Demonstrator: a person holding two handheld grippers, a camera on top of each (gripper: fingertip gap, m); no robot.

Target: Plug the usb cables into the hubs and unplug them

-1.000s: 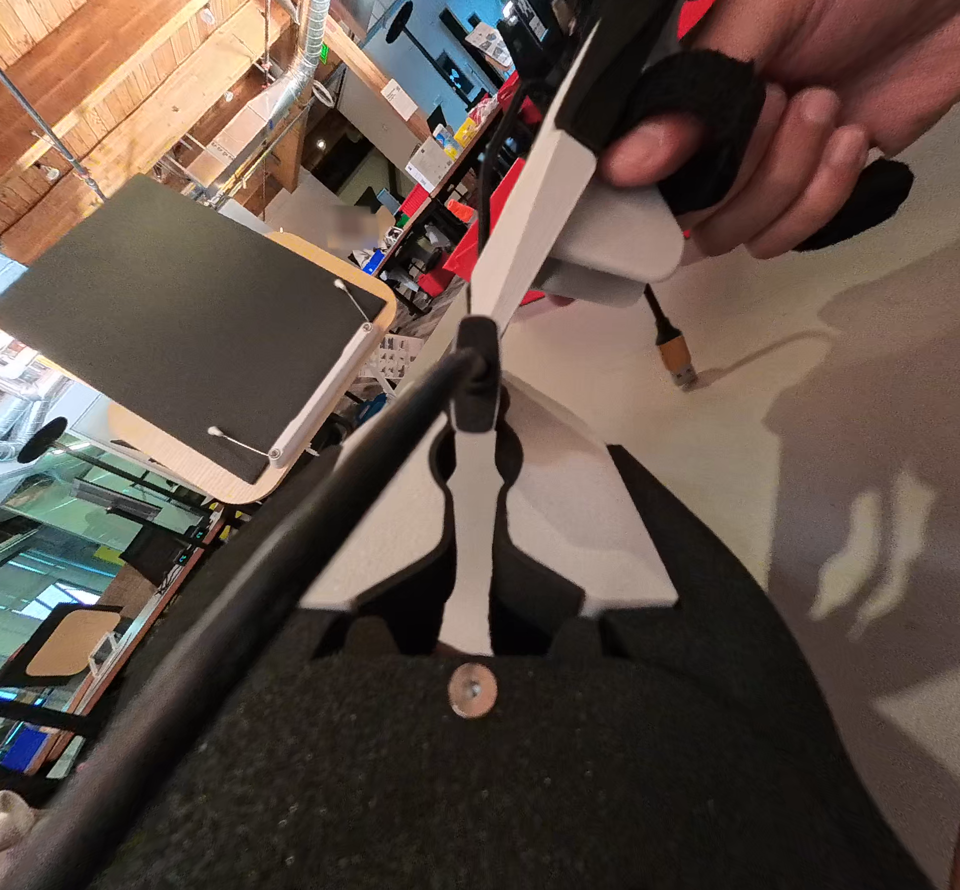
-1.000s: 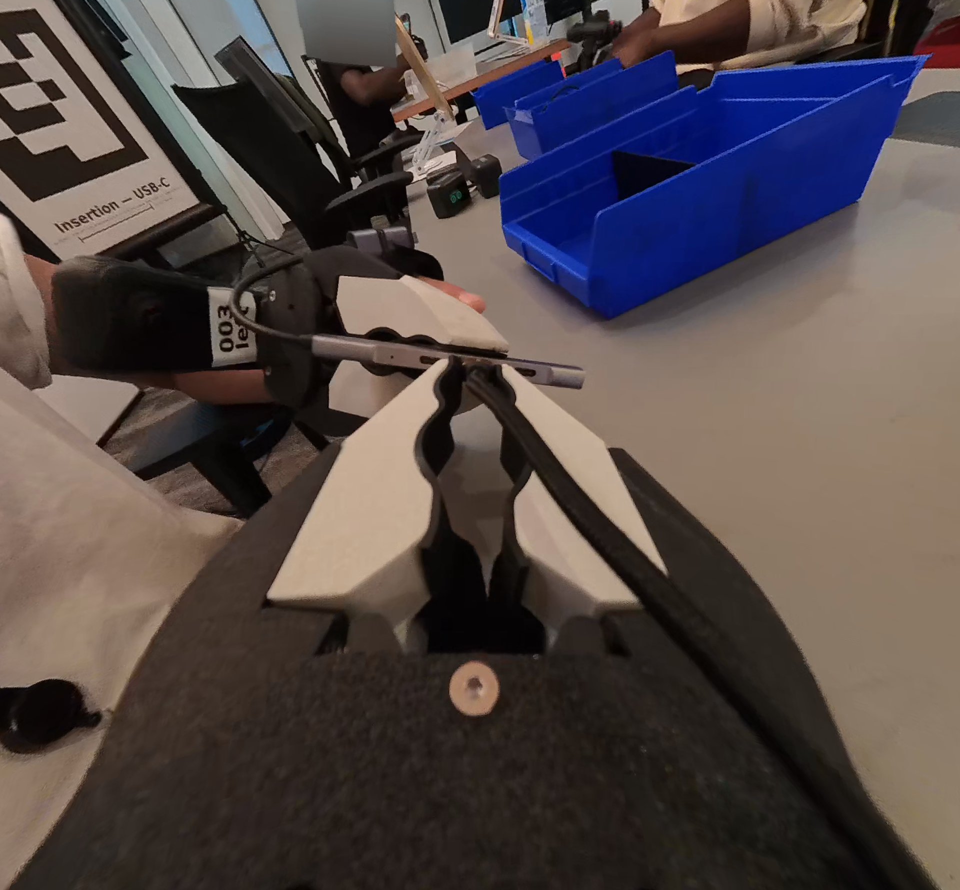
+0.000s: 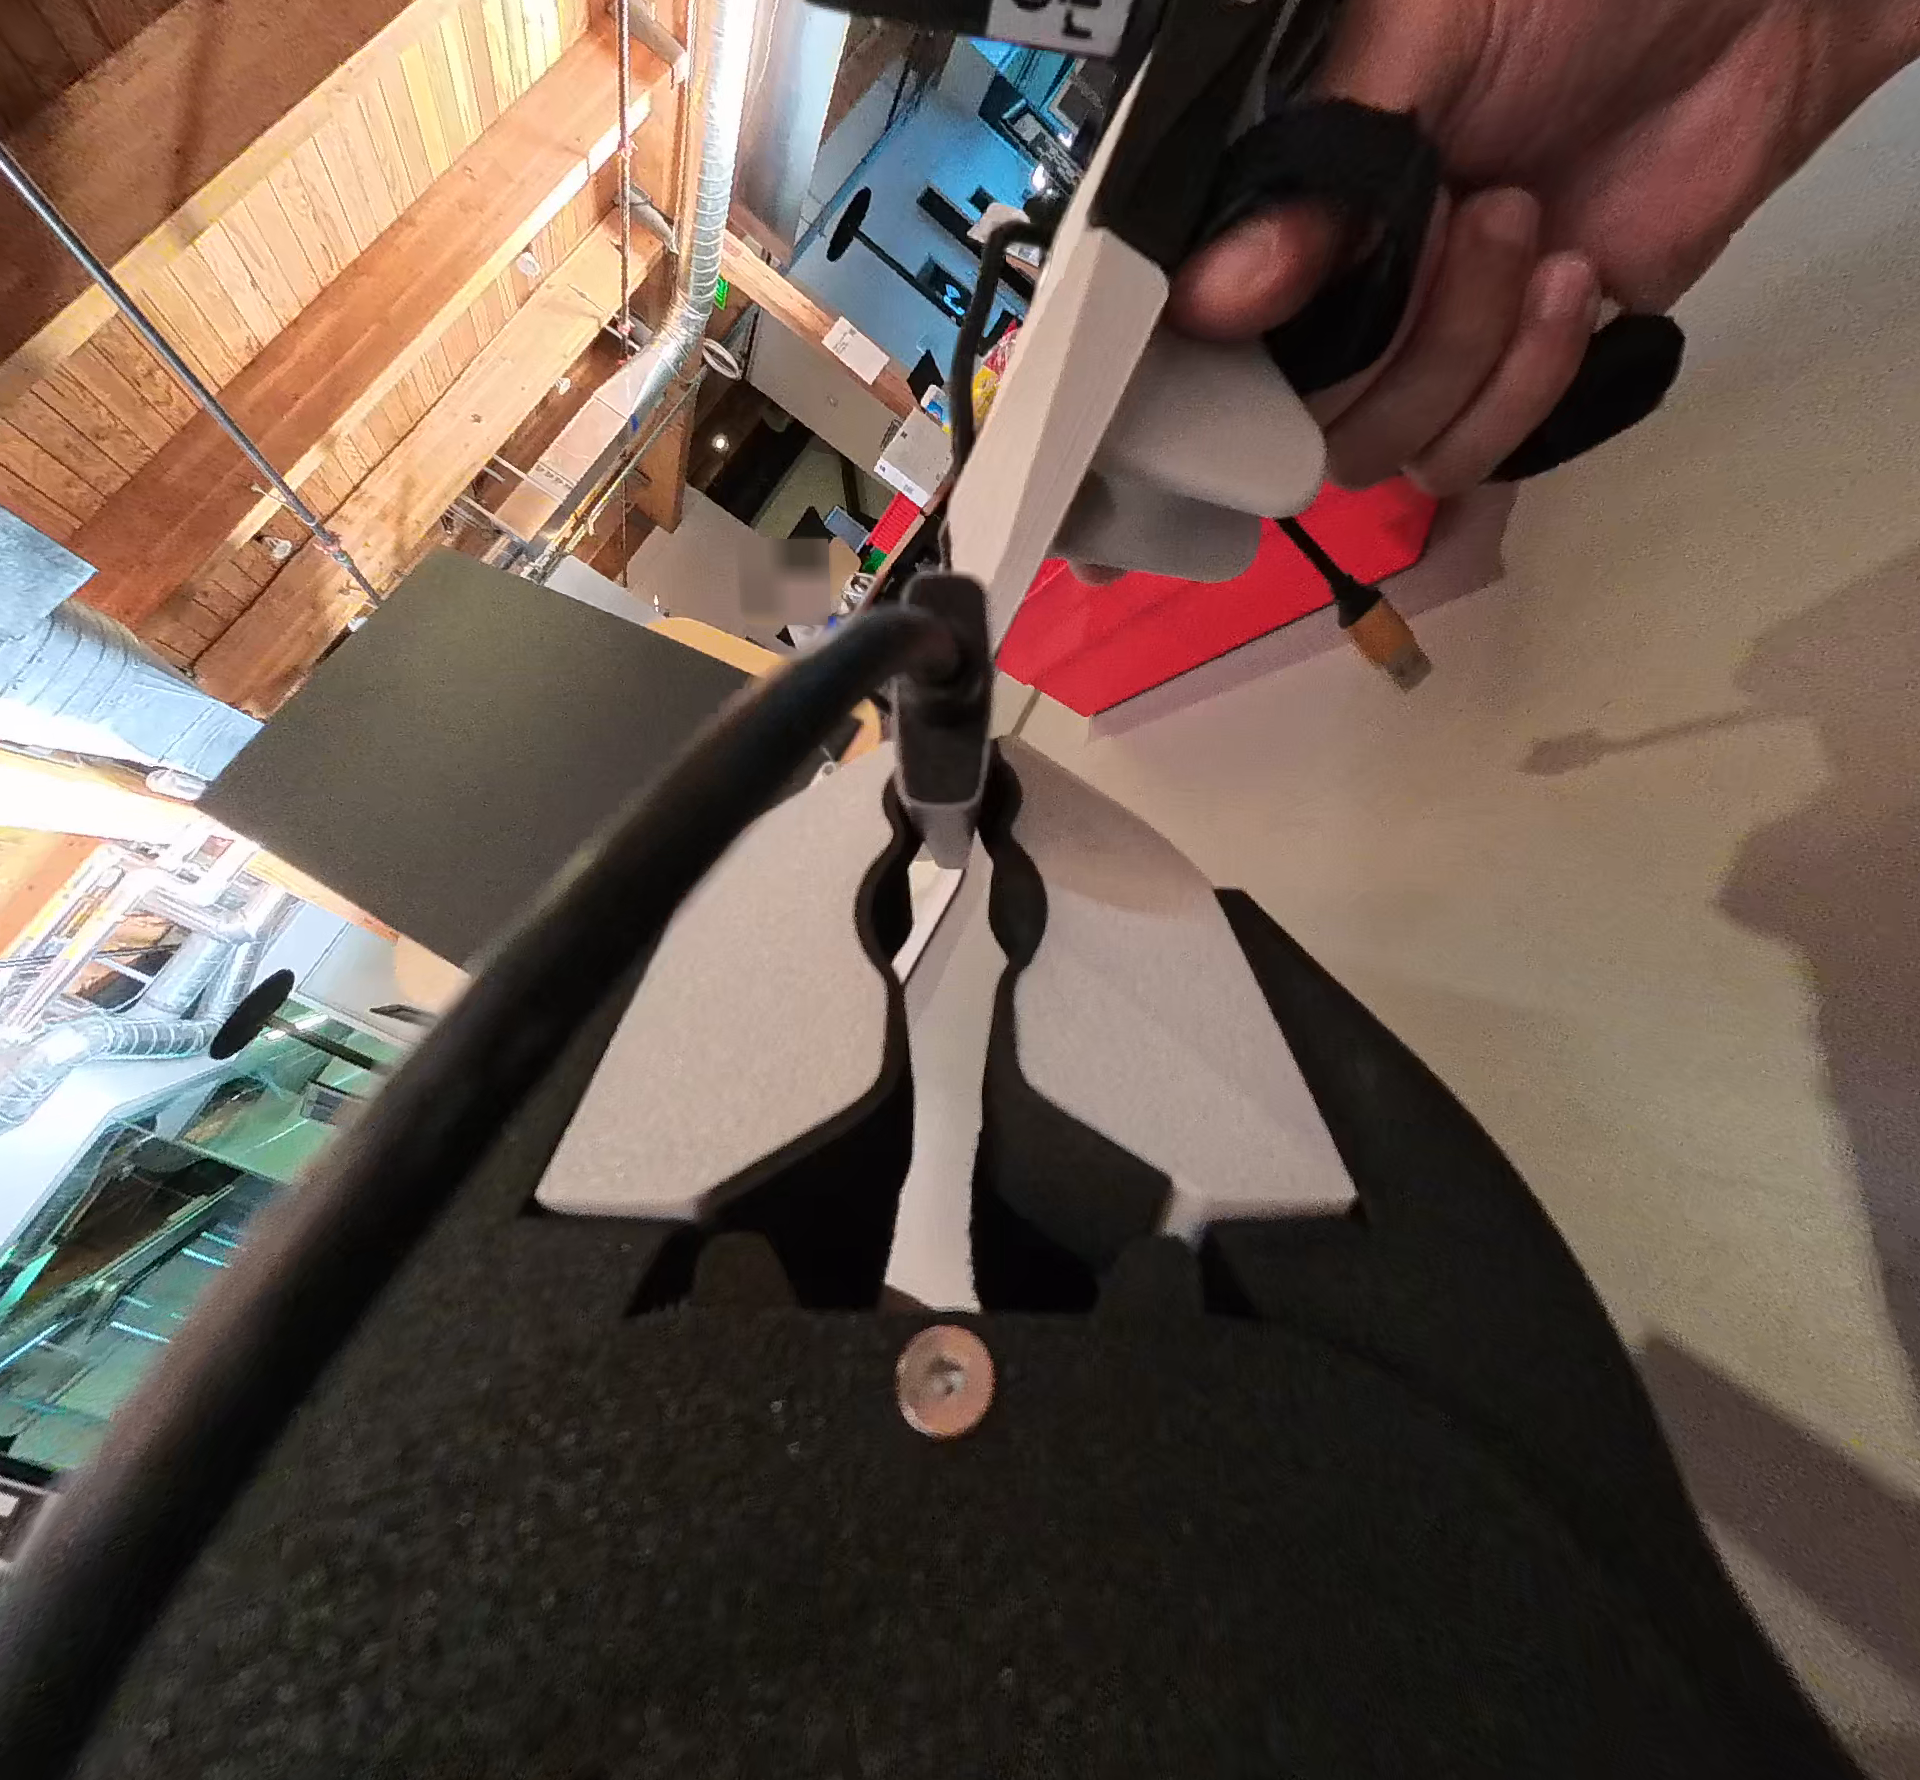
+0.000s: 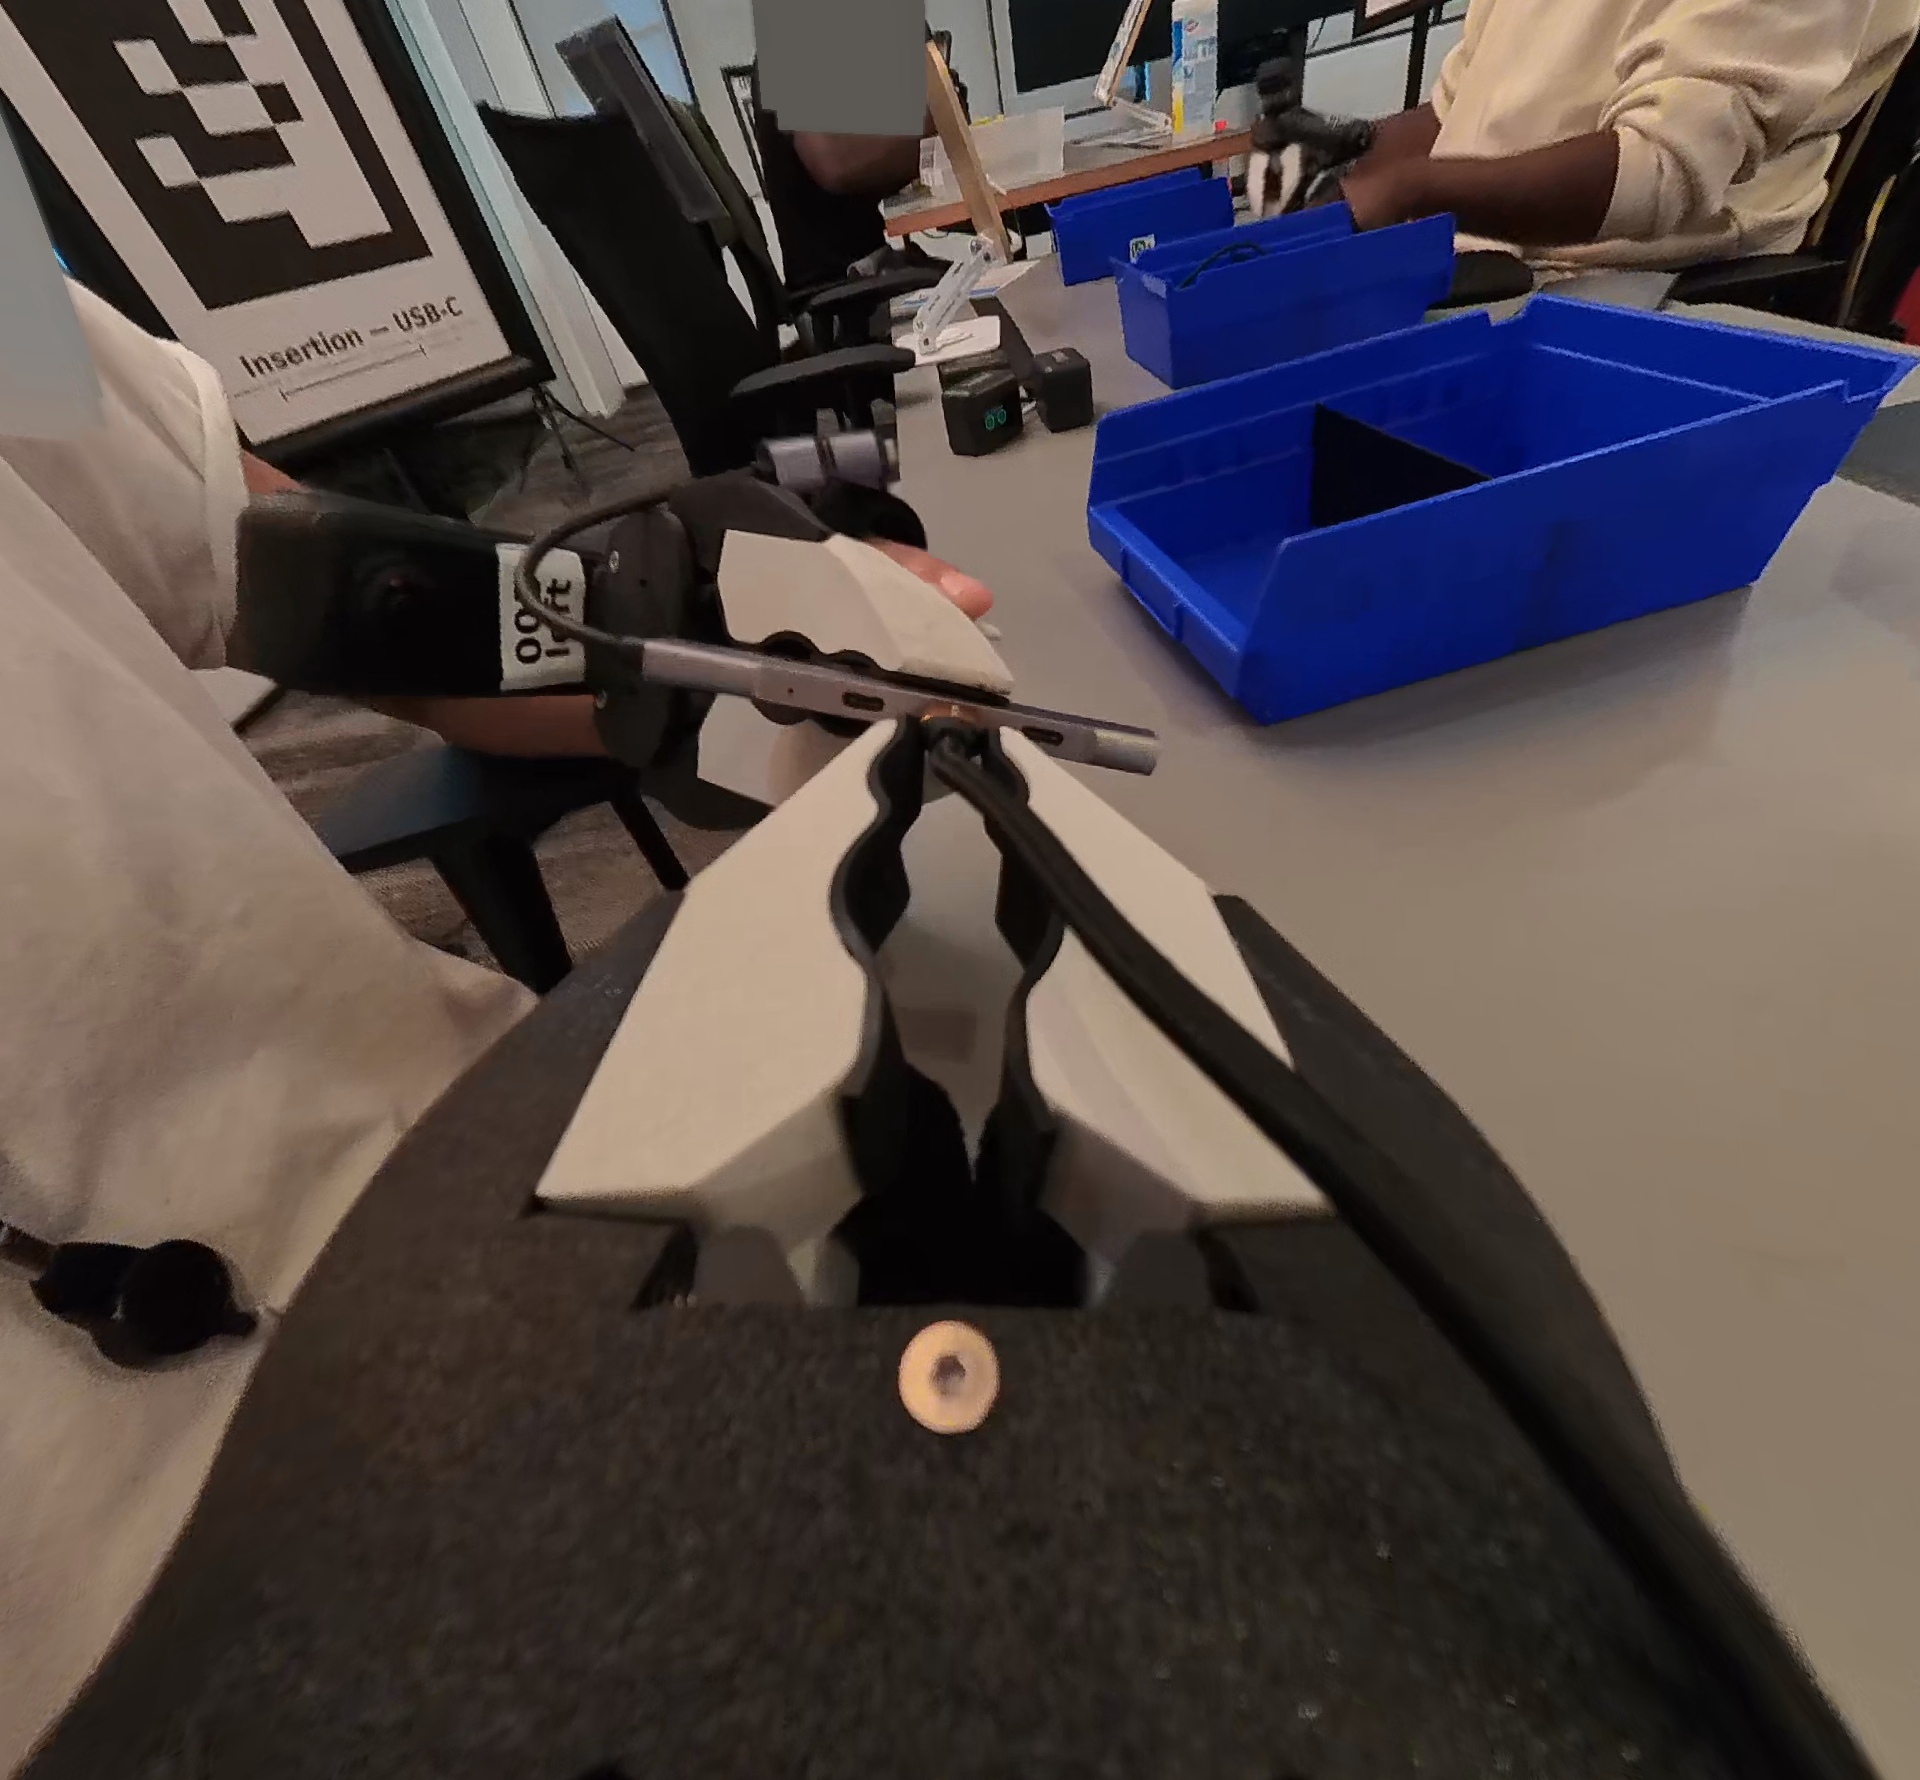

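Here the left gripper (image 4: 883, 681) has its jaws clamped on the slim, rigid, light hub (image 4: 935, 707); the right gripper (image 4: 940, 754) has its jaws pinched on the stiff plug (image 4: 940, 720), best held there rather than by its floppy cable (image 4: 1195, 992).

A grey counter (image 4: 1558, 899) carries blue bins (image 4: 1455, 525), with black office chairs (image 4: 665, 276) behind and wooden ceiling beams (image 3: 312, 172) overhead.

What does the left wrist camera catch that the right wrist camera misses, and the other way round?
Only the left wrist view shows the wooden ceiling, a red bin and a loose orange-collared plug. Only the right wrist view shows blue bins, the marker board and a seated person. Both show the grey hub held in the left gripper, and the right gripper pinching a black cable at it.
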